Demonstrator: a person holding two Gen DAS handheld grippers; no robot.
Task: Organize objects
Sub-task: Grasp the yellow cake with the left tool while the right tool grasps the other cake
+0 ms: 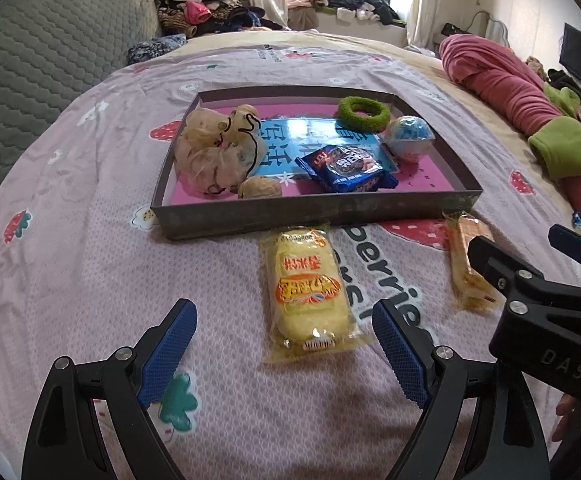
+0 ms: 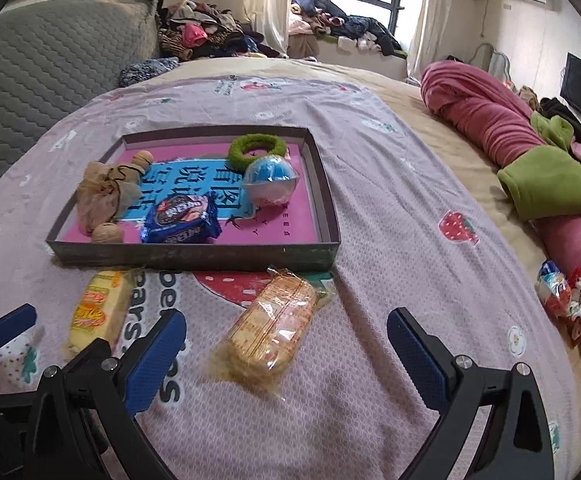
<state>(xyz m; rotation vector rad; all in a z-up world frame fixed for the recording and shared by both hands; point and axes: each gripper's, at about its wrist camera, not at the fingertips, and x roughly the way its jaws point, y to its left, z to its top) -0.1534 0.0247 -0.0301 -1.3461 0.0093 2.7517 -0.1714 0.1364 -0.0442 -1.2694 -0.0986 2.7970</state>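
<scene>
Pink quilted cotton, printed with strawberries, covers the bed (image 1: 70,280) I am working over. Near its middle sits a shallow grey cardboard tray (image 1: 314,210) with a glossy pink and blue floor. It holds a gauzy beige pouch (image 1: 210,148), two wrinkled walnuts, a fuzzy green ring (image 1: 363,109), a smooth blue-and-clear ball (image 1: 410,136) and a crinkly blue biscuit pack (image 1: 346,168).

Just outside the tray's near wall lie two soft oblong snacks in clear wrap: a yellow cake (image 1: 310,296) and a tan wafer pack (image 2: 270,332).

My left gripper (image 1: 284,354) tilts steeply down with its ribbed blue pads wide apart, the yellow cake's near end between them, untouched. My right gripper (image 2: 286,356) slopes down likewise, spread wide and holding nothing, straddling the wafer pack's near end.
</scene>
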